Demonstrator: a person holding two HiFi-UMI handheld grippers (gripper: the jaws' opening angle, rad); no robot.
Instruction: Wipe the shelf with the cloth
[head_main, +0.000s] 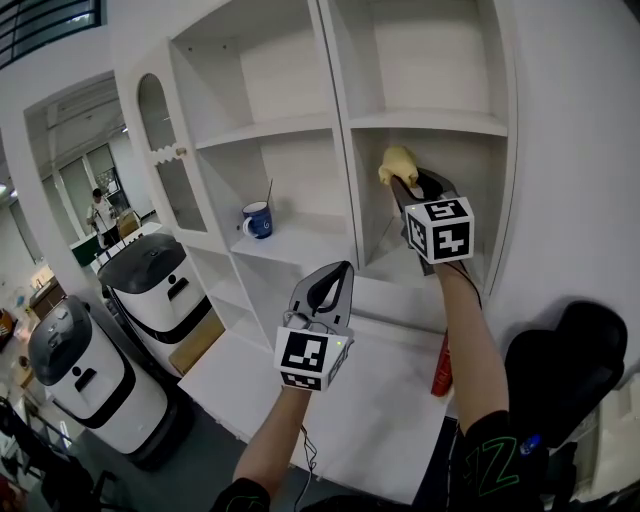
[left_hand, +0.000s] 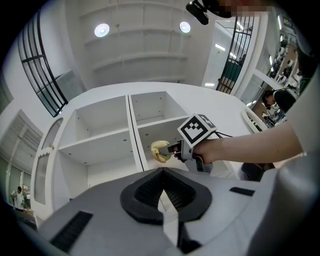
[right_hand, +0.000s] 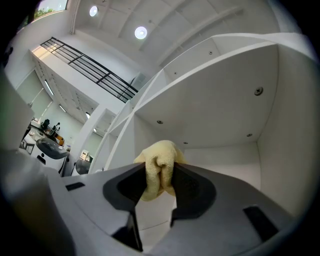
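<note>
The person's right forearm stretches up and away into the right-hand bay of the white shelf unit (head_main: 425, 122), with the right gripper (head_main: 402, 186) tilted upward. Its jaws are clamped on the crumpled yellow cloth (head_main: 397, 163), which bulges past their tips just under the upper board. The left gripper (head_main: 341, 276) is held lower and nearer, its jaws pressed together with nothing between them.

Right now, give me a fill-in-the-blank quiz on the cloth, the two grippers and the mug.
1. The cloth is ____ in colour.
2. The right gripper is shut on the ____.
3. The left gripper is empty, with its jaws ____.
4. The mug is ____ in colour.
Missing words: yellow; cloth; shut; blue.
</note>
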